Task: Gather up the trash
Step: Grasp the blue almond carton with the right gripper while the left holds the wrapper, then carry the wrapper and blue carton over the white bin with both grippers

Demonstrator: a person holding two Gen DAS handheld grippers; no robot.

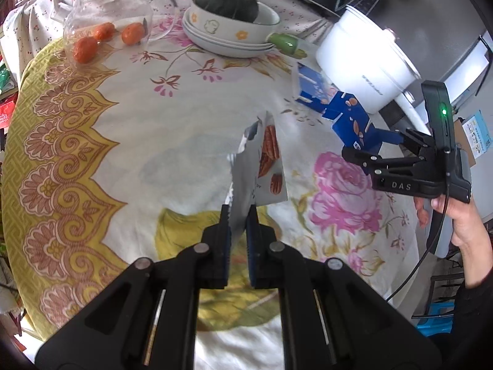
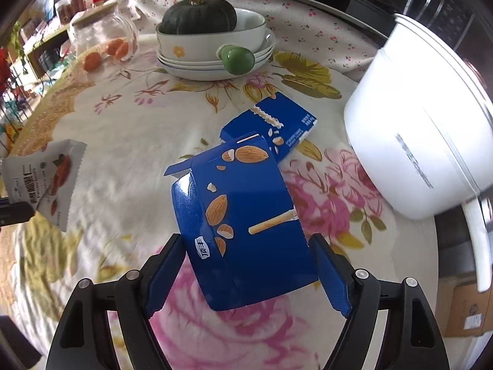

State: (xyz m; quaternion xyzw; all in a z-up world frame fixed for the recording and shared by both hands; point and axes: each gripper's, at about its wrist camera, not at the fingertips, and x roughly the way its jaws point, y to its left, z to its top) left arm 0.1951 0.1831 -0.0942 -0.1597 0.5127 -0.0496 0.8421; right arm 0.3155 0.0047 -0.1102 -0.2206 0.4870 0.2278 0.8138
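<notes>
Trash is being gathered two pieces at once, and the left wrist view shows the first piece already secured: the left gripper (image 1: 238, 215) is pinched nearly closed on the bottom edge of a silvery foil snack packet printed with pecans (image 1: 262, 160), which stands up toward twelve o'clock clear of the flower-patterned cloth surface (image 1: 154, 123), presumably so it can be carried while the other hand works. At three o'clock the right gripper (image 1: 374, 151), held by a hand (image 1: 462, 225), reaches down onto a blue cardboard snack box printed with almonds (image 1: 354, 123), beside a white electric cooker (image 1: 369, 61). From the right wrist view, that box (image 2: 243, 215) lies opened and flattened on the surface between the right gripper's (image 2: 249, 262) widely spread jaws, straddled rather than clearly squeezed. A second blue piece (image 2: 277, 126) lies at one o'clock, and the packet (image 2: 49, 182) hangs at nine o'clock.
</notes>
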